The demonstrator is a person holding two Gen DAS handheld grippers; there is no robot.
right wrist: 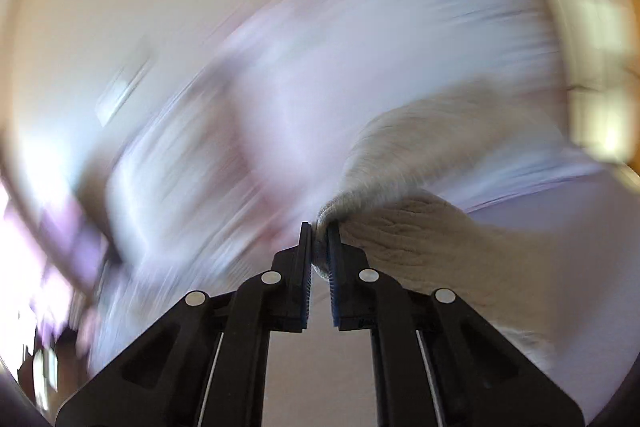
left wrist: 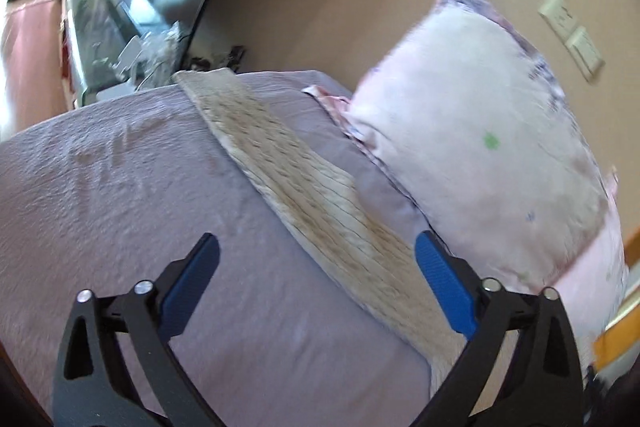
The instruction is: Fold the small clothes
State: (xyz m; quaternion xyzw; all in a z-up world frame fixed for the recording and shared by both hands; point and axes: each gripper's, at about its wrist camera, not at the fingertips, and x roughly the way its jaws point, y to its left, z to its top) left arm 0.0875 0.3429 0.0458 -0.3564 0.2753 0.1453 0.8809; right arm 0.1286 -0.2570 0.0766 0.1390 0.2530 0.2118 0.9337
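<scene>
Your left gripper (left wrist: 318,257) has black angular linkage arms with triangular cutouts, round silver pins at the joints, and blue ribbed pads (left wrist: 444,283) toward 12 o'clock. Your right gripper (right wrist: 319,251) matches: black arms, silver pins, blue-edged pads (right wrist: 333,267).

Home bedroom: bed sheet (left wrist: 120,187), pillow (left wrist: 480,147), wall switches (left wrist: 572,35).

No lettering, label, brand or number can be read in either view. The pillow (left wrist: 472,147) at right of the left wrist view carries faint dark marks along its edge, perhaps print, but they are too blurred to read.
</scene>
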